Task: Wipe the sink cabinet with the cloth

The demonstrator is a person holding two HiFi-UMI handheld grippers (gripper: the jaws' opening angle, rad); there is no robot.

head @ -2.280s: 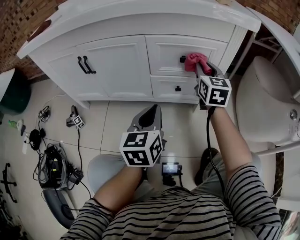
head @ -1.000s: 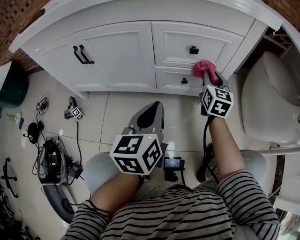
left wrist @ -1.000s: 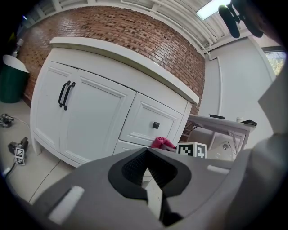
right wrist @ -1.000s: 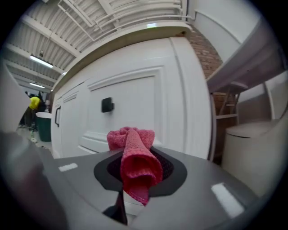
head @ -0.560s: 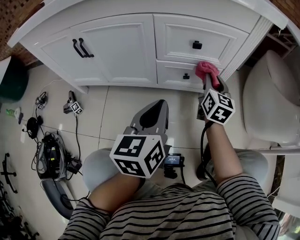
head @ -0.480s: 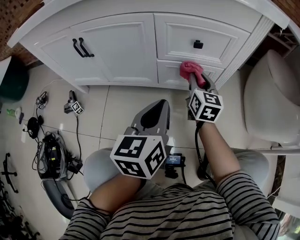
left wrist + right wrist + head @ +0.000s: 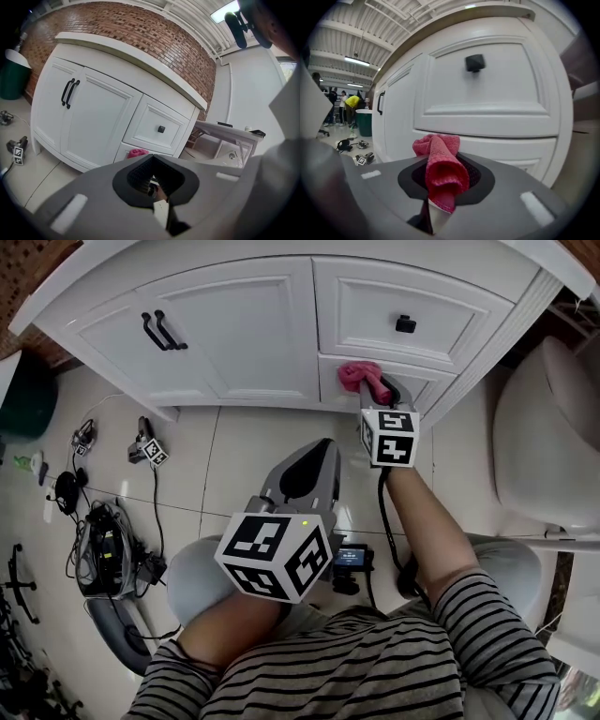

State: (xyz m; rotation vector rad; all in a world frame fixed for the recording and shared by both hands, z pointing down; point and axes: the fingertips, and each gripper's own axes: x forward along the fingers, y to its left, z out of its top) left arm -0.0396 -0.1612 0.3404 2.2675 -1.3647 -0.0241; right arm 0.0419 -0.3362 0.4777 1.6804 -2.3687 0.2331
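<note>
The right hand-held gripper (image 7: 380, 390) clamps the pink cloth (image 7: 359, 377) against the sink cabinet's (image 7: 244, 334) closed lower drawer (image 7: 424, 396). The left hand-held gripper (image 7: 304, 454) is clenched and empty.

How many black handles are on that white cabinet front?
3. Two bar handles sit side by side on the doors; one square knob is on the upper drawer. The cloth in the right gripper covers part of the lower drawer, so another may be hidden.

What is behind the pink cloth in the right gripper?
The white lower drawer front of the sink cabinet. The cloth covers part of it, and that drawer's knob does not show.
</note>
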